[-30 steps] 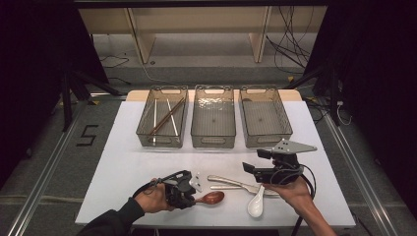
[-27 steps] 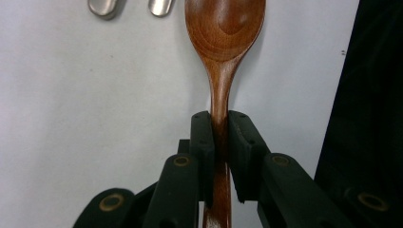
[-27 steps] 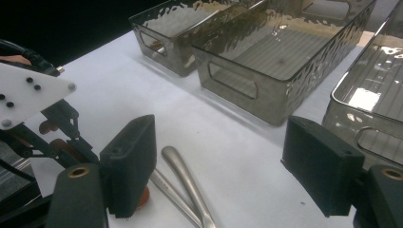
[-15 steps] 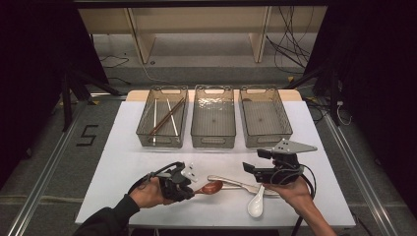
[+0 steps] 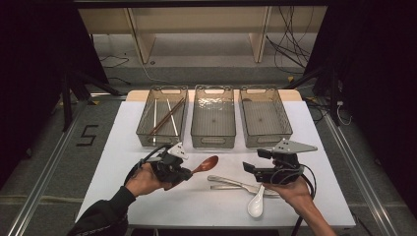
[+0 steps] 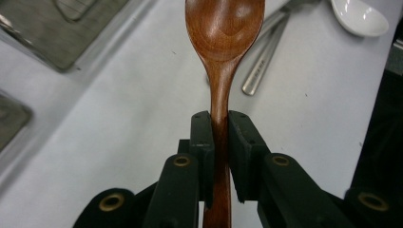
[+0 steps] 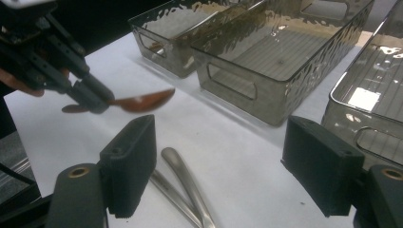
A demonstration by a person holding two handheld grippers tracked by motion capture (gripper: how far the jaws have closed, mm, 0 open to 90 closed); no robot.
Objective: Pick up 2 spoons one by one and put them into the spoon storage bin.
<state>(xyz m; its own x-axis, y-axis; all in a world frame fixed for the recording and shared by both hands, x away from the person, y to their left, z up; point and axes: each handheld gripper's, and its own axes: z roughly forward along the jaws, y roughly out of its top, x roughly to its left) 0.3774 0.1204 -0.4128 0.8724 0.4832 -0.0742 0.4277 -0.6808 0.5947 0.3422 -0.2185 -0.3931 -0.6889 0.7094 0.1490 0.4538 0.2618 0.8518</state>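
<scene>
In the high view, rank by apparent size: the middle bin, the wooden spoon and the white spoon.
1. Middle bin, by far the largest.
2. Wooden spoon and white spoon: unsure. The wooden one is partly hidden in the left gripper and lifted nearer the camera.

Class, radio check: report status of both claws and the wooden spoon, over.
Left claw shut on wooden spoon, lifted off table. Right claw open, empty, above metal cutlery. White spoon on table. Path to bins clear.

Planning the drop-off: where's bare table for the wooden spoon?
Free: the white table left of the left tongs, and the far-right strip beside the right smoky plastic bin. Crowded: centre front, with metal cutlery and white ceramic spoon.
</scene>
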